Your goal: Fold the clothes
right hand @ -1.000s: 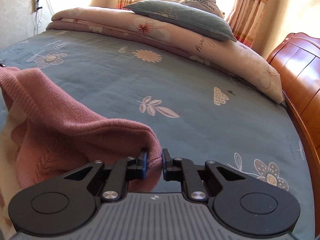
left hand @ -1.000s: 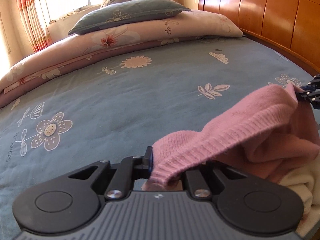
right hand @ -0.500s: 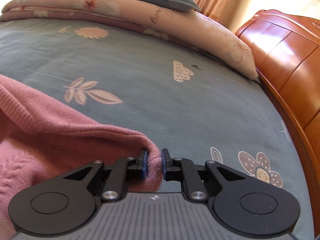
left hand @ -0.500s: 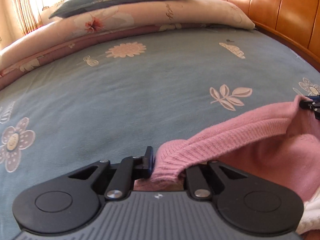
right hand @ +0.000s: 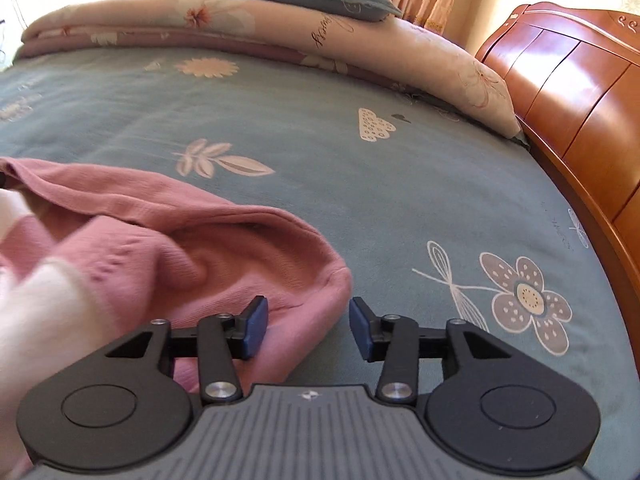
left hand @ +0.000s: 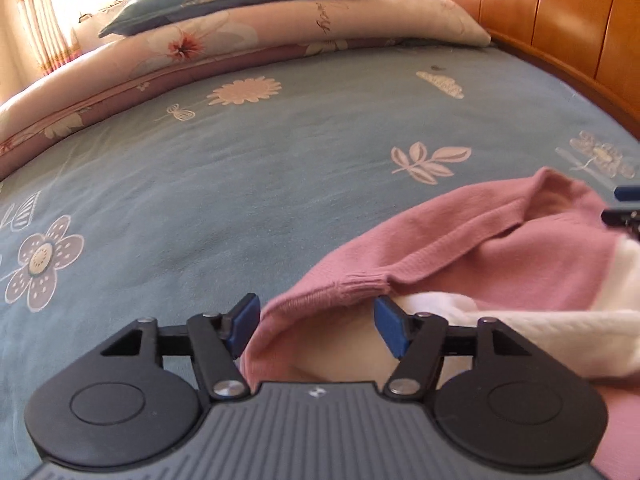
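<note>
I see the pink sweater (left hand: 480,248) lying on the blue bedspread (left hand: 240,184), its folded edge at about four o'clock from the leaf print. My left gripper (left hand: 316,322) has just been opening its jaws; the ribbed hem sits loose between them. My right gripper (right hand: 306,326) has likewise just spread, fabric between, unpinched.

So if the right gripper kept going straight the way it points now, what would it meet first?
Most likely the pink sweater: its edge lies between the open jaws of the right gripper. Past it comes the blue bedsheet.
</note>
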A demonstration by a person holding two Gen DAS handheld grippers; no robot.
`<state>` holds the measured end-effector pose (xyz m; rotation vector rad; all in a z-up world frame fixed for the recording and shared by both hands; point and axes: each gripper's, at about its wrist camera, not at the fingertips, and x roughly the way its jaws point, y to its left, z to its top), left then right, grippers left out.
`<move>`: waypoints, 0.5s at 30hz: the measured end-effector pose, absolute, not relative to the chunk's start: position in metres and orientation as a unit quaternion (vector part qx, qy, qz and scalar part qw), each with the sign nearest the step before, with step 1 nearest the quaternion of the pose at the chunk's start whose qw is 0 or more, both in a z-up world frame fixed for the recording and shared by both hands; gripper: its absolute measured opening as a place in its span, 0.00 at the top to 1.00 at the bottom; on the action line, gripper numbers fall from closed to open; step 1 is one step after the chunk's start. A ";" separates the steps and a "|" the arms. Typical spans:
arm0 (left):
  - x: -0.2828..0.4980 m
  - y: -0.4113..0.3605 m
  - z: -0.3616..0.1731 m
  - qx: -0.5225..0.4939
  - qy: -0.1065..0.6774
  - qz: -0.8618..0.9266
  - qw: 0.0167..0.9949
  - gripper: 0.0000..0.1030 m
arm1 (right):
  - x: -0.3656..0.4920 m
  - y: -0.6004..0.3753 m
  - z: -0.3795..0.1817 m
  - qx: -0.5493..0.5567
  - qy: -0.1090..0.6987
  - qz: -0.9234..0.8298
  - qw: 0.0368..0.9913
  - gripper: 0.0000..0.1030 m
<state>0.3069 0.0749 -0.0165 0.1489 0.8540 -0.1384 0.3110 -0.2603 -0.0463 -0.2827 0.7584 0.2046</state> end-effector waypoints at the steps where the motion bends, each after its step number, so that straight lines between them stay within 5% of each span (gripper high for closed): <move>1: 0.299 0.077 -0.010 0.065 0.411 -0.066 0.907 0.37 | 0.302 -0.259 -0.041 -0.134 0.365 0.106 0.915 0.50; 7: 0.249 0.099 0.003 0.008 0.404 -0.035 0.914 0.38 | 0.229 -0.248 -0.015 -0.117 0.341 0.150 0.921 0.46; 13: 0.213 0.120 -0.032 -0.090 0.426 -0.002 0.900 0.60 | 0.176 -0.249 -0.013 -0.047 0.344 0.180 0.920 0.44; 15: 0.207 0.126 -0.048 -0.129 0.426 0.000 0.895 0.61 | 0.164 -0.249 -0.017 -0.030 0.348 0.174 0.921 0.44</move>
